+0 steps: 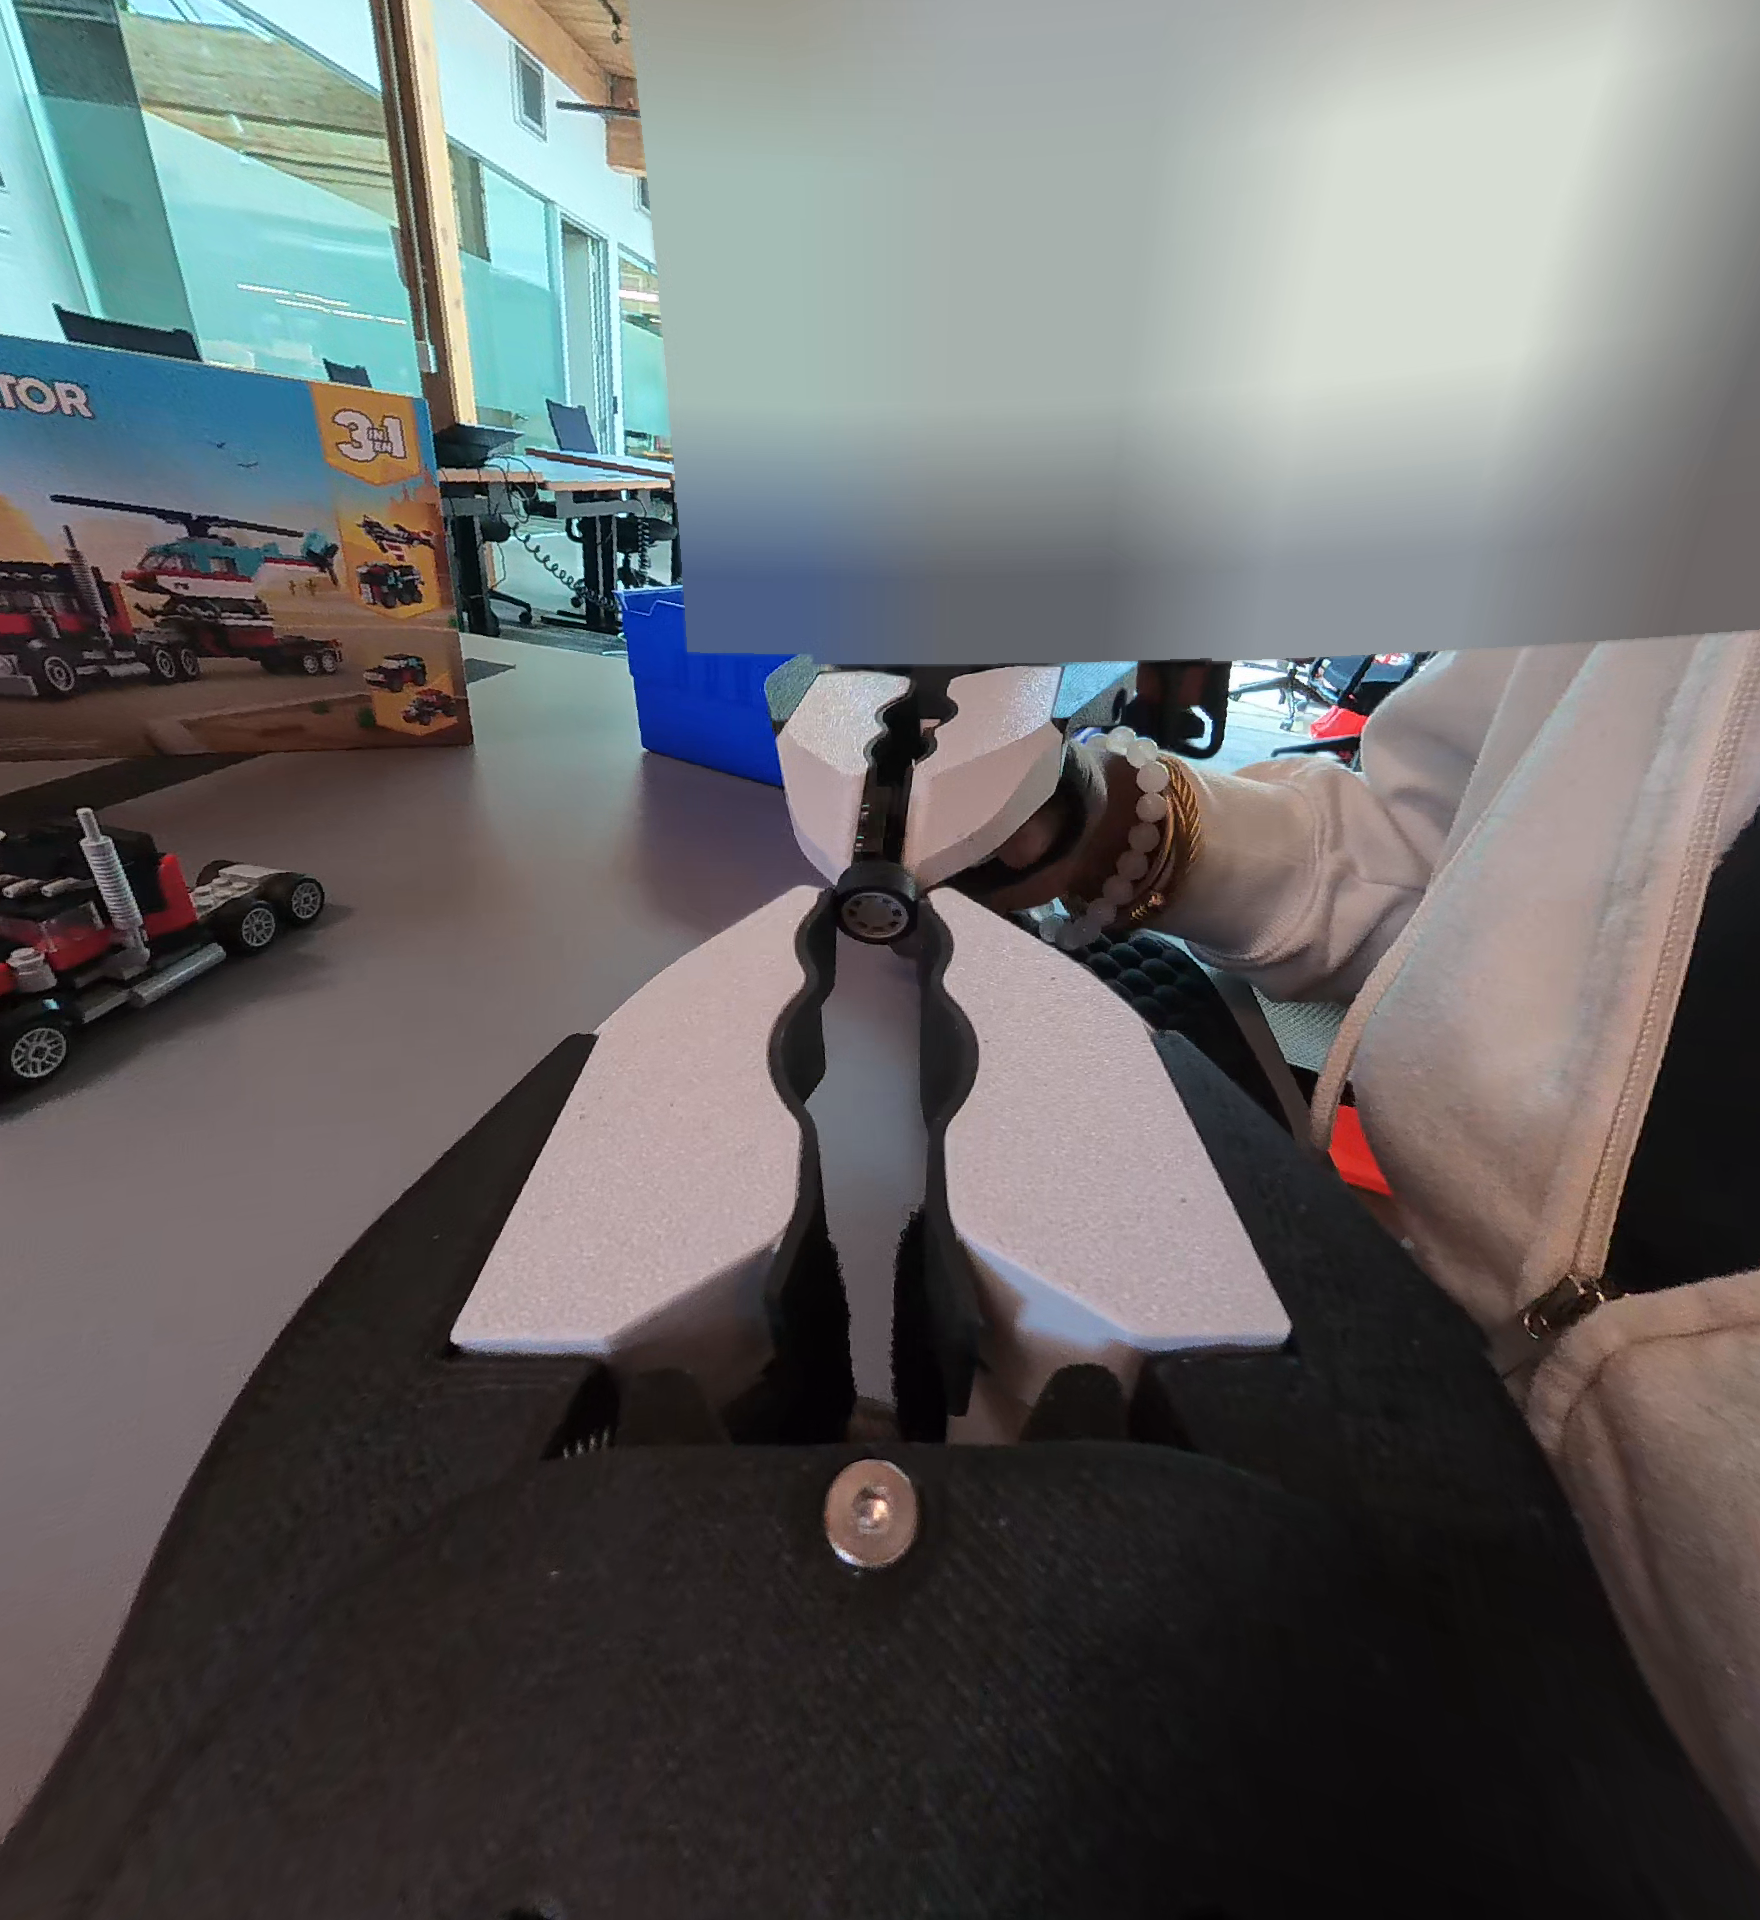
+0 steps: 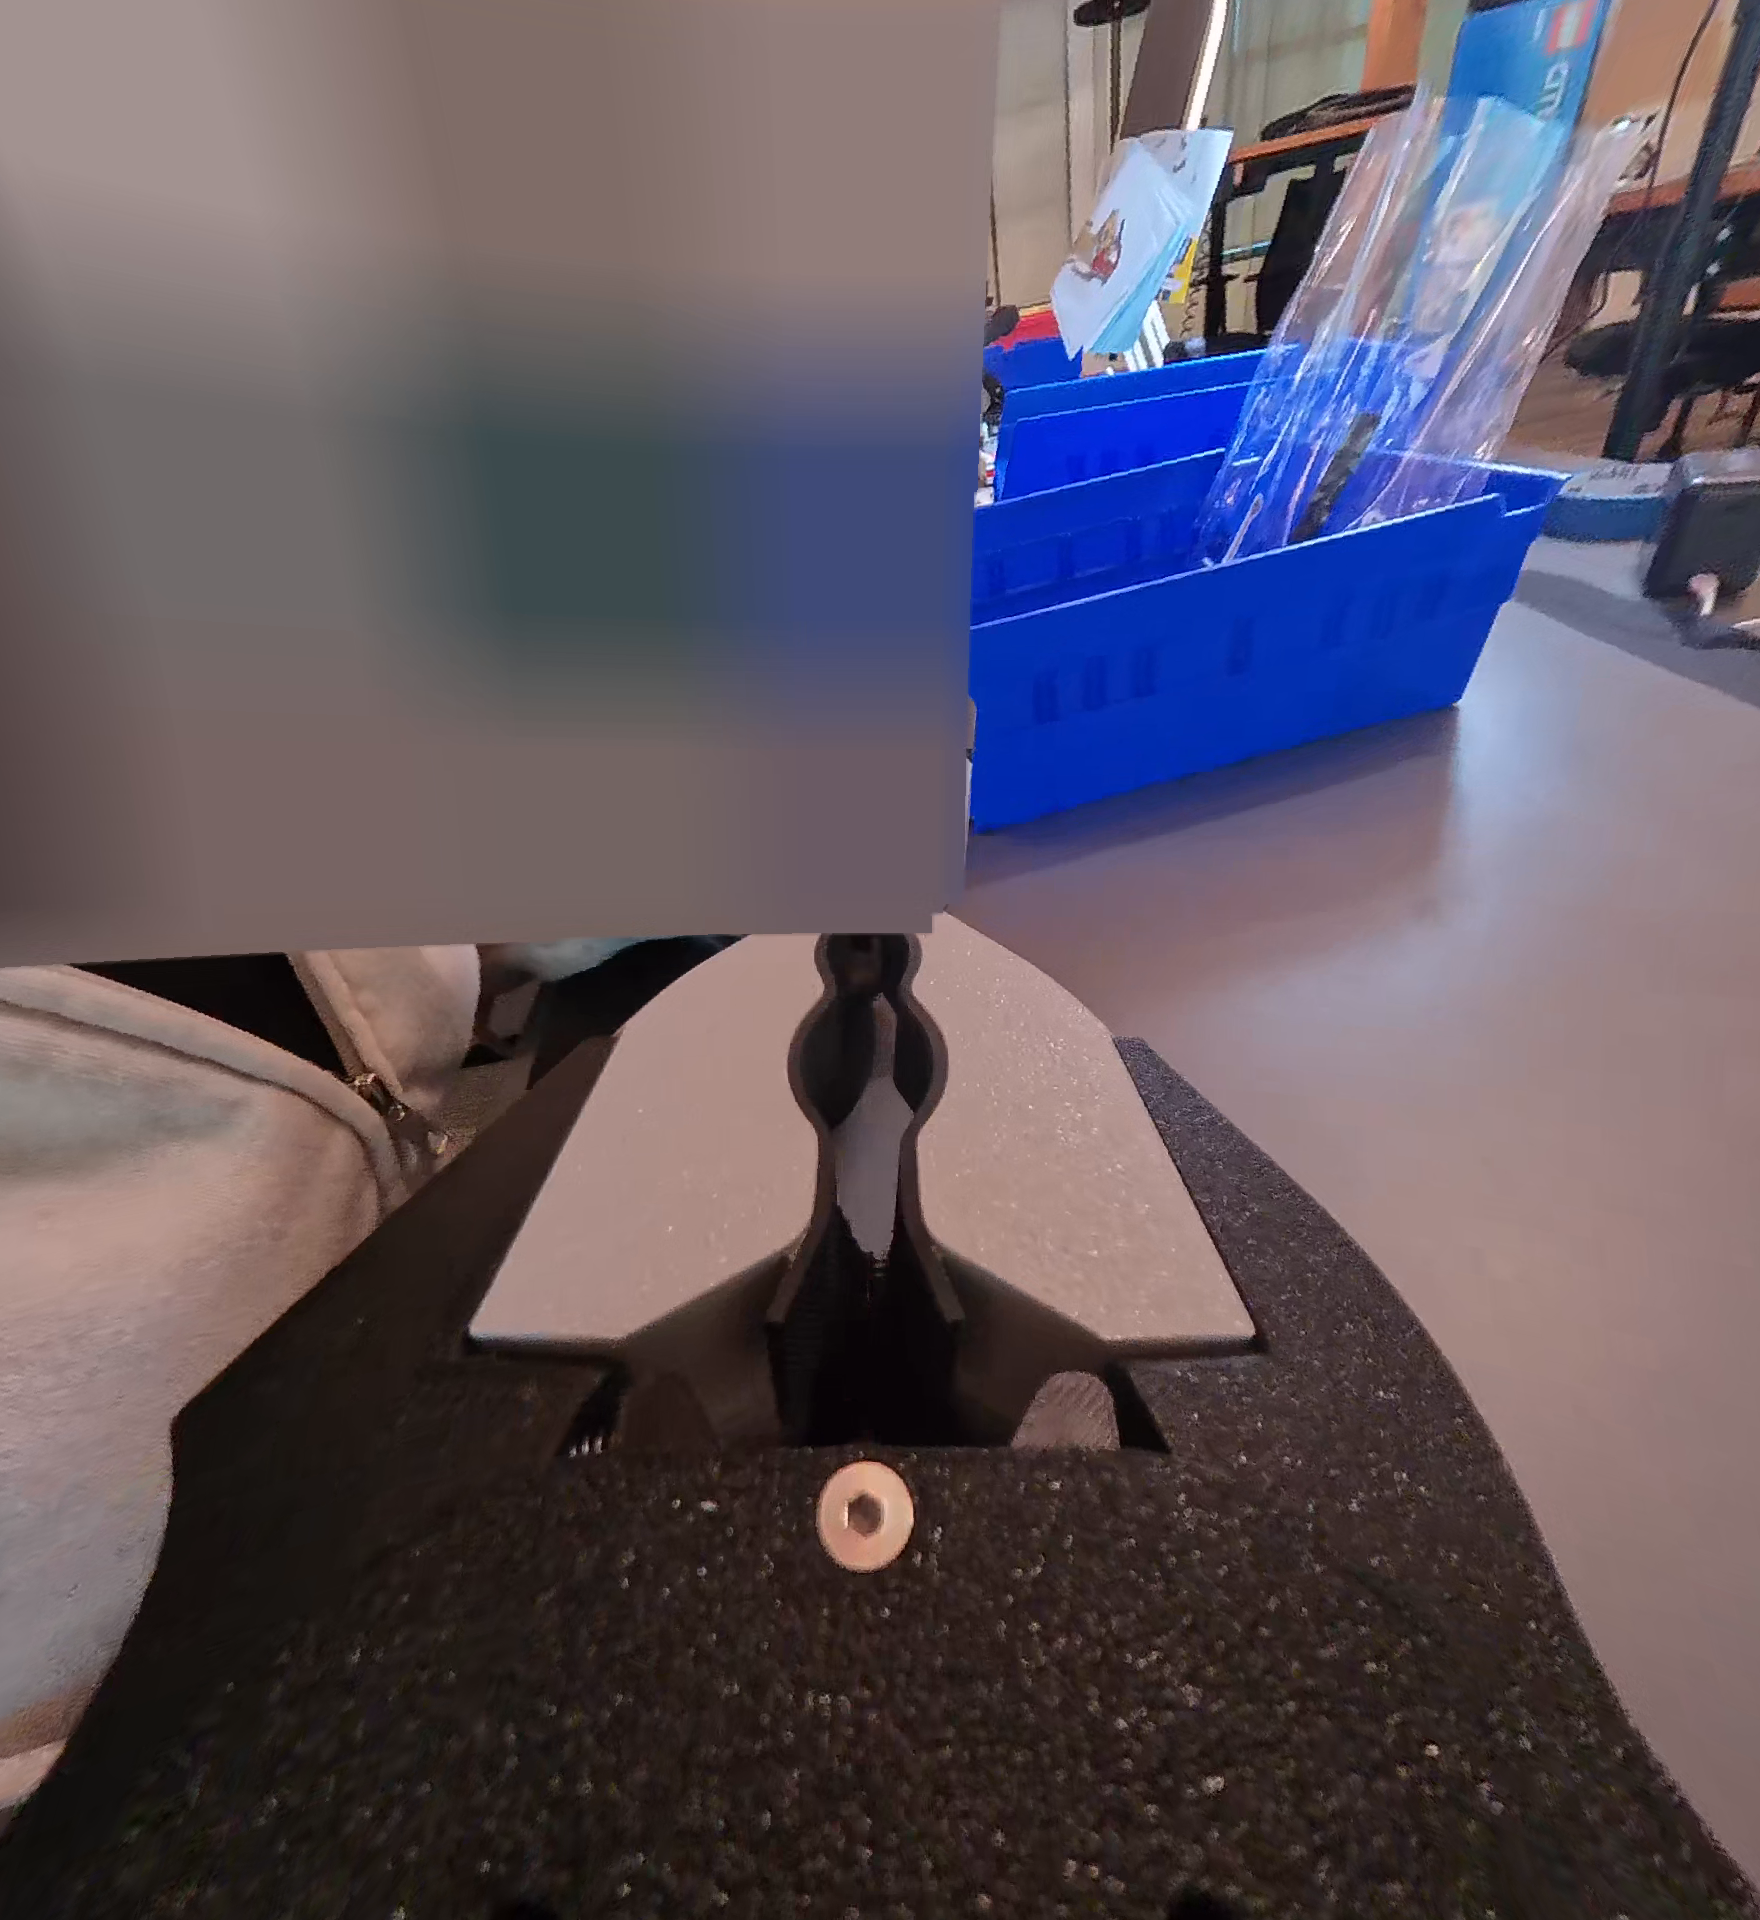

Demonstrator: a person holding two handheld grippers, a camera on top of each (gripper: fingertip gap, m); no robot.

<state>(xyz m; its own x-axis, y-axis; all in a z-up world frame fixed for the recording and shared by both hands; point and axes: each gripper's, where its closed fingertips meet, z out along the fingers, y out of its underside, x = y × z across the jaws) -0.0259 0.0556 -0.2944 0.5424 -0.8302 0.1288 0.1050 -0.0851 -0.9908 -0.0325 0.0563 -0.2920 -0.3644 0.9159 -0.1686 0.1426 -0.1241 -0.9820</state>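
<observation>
Left wrist view: left gripper (image 1: 874, 920) pinches a small black toy wheel (image 1: 876, 914) at its tips; right gripper (image 1: 897, 821) clamps the thin black axle piece (image 1: 881, 800) carrying it, above the table's (image 1: 440, 1039) near edge. Light, rigid, slippery plastic; grip by the tyre.

An open office is showing: glass partitions (image 1: 263, 260) at eleven o'clock, desks (image 1: 585, 478) and chairs beyond
</observation>
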